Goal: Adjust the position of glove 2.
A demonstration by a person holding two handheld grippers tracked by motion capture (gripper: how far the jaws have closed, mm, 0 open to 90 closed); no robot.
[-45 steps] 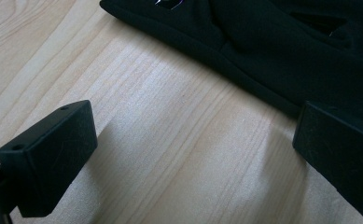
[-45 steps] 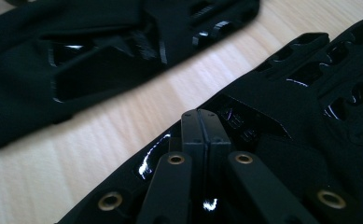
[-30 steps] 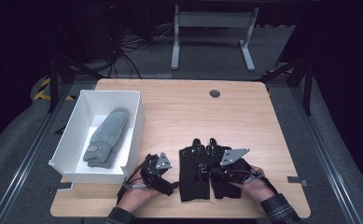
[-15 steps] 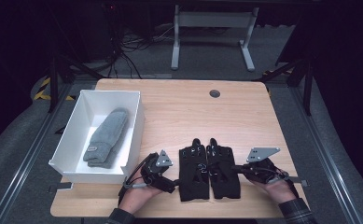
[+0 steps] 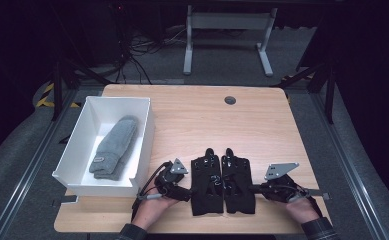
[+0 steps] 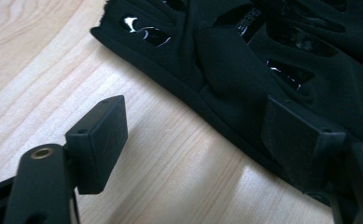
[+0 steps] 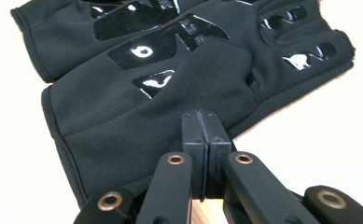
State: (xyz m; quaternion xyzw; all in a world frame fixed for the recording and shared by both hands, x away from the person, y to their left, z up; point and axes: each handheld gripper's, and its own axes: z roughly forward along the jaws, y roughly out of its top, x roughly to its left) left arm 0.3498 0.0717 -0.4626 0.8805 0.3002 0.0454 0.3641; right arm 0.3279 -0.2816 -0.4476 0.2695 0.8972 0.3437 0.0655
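Observation:
Two black gloves with glossy patches lie side by side on the wooden table near its front edge, the left glove (image 5: 206,182) touching the right glove (image 5: 238,181). My left gripper (image 5: 186,190) sits at the left glove's outer edge. In the left gripper view its jaws have just been closing; one pad (image 6: 97,140) rests over bare wood and the other pad (image 6: 300,137) over the glove (image 6: 244,60), whose edge lies between them, not pinched. My right gripper (image 5: 256,189) lies on the table just right of the right glove (image 7: 170,102), shut (image 7: 201,135) with nothing in it.
A white box (image 5: 142,135) stands at the table's left and holds a grey knitted mitten (image 5: 114,147). A round cable hole (image 5: 230,100) sits near the far edge. A metal stand (image 5: 227,35) and cables are on the floor beyond the table.
My right gripper has drawn back to the right, from on top of the right glove to the table beside it. The left hand has stayed at the left glove's edge.

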